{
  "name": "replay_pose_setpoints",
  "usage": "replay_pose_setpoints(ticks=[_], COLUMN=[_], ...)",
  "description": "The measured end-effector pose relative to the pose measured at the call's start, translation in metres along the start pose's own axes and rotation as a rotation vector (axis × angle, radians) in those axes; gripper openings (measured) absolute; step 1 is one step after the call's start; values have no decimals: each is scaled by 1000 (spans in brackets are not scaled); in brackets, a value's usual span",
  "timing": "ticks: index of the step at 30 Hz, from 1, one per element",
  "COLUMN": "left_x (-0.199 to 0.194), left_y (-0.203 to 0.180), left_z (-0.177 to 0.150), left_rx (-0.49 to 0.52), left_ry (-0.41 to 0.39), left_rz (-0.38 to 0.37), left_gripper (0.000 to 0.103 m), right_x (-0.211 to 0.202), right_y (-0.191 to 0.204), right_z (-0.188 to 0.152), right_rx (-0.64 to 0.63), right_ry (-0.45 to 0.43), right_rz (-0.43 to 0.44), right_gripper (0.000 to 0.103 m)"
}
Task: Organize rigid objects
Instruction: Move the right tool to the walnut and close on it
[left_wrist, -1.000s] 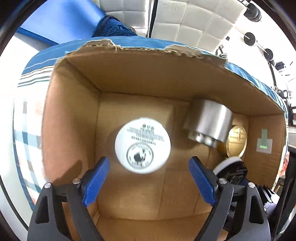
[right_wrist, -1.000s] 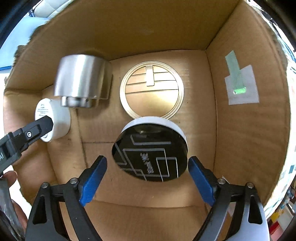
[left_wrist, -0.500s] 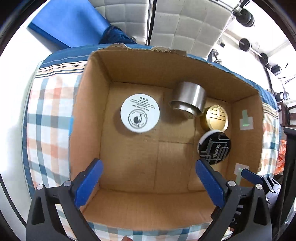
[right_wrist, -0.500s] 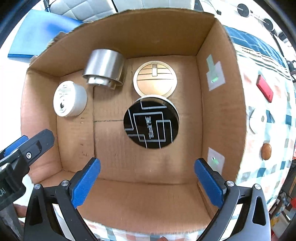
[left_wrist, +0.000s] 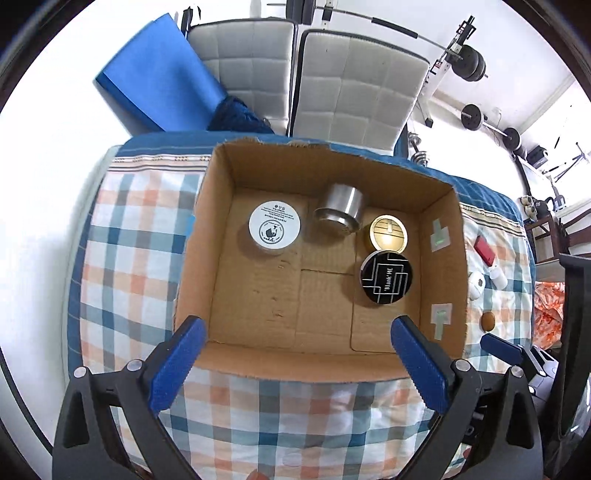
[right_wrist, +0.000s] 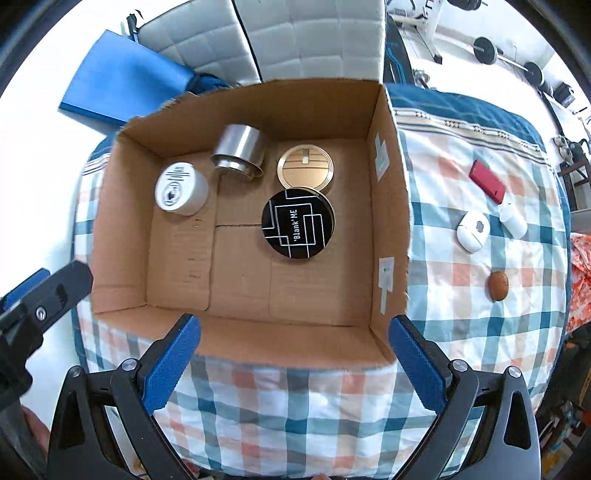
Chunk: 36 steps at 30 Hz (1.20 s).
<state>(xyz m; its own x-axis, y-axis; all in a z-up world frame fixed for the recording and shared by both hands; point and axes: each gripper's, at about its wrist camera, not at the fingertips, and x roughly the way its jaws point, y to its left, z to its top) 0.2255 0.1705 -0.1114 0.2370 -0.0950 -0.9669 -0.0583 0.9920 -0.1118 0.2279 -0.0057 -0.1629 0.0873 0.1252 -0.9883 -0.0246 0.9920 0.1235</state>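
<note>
An open cardboard box (left_wrist: 199, 258) (right_wrist: 391, 236) stands on a checked cloth. Inside lie a white round jar (left_wrist: 274, 228) (right_wrist: 180, 188), a silver metal cup on its side (left_wrist: 341, 212) (right_wrist: 239, 151), a gold round tin (left_wrist: 388, 230) (right_wrist: 305, 170) and a black round tin with white lines (left_wrist: 386, 277) (right_wrist: 297, 227). My left gripper (left_wrist: 295, 354) hangs open high above the box's near wall, nothing between its blue fingers. My right gripper (right_wrist: 293, 354) is open too, above the near right corner, holding nothing.
To the right of the box on the cloth lie a red flat case (right_wrist: 487, 181), a white oval case (right_wrist: 472, 232), a small white cylinder (right_wrist: 512, 220) and a brown egg-shaped thing (right_wrist: 497, 285). White padded chairs (left_wrist: 340, 85) and a blue mat (left_wrist: 159, 74) stand behind.
Both grippers let go of their tins inside the box, opened wide and rose out of it. The white jar and the black tin now rest on the box floor.
</note>
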Motion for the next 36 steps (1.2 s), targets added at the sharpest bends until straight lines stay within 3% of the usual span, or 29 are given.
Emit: replay_pose_setpoints(ticks=[5,10,19,24,28,36], left_x=[-16,-25,3,52,93,154], left_y=[-17,-60,-191,-255,-288,-315], left_z=[-4,-3,-2,-1,2,7], left_rx=[9,61,234,311,374,454], left_ry=[-26,-40,-12,3,36,96], left_rz=[-8,-21,-48,40,106,225], left_gripper=[103,103,103,103,103,103], right_x=[-25,-43,-54,-22,13,91], right_y=[-9,-46,-189,-260,-291,-311], right_z=[-12,-14,-17,-17,-13,1], right_rx=[-2,39,238,338,374,400], right_ry=[-36,-52,-58,4,37,126], right_rz=[44,64,-47,-70,-48,6], right_gripper=[103,103,103,103,101,69])
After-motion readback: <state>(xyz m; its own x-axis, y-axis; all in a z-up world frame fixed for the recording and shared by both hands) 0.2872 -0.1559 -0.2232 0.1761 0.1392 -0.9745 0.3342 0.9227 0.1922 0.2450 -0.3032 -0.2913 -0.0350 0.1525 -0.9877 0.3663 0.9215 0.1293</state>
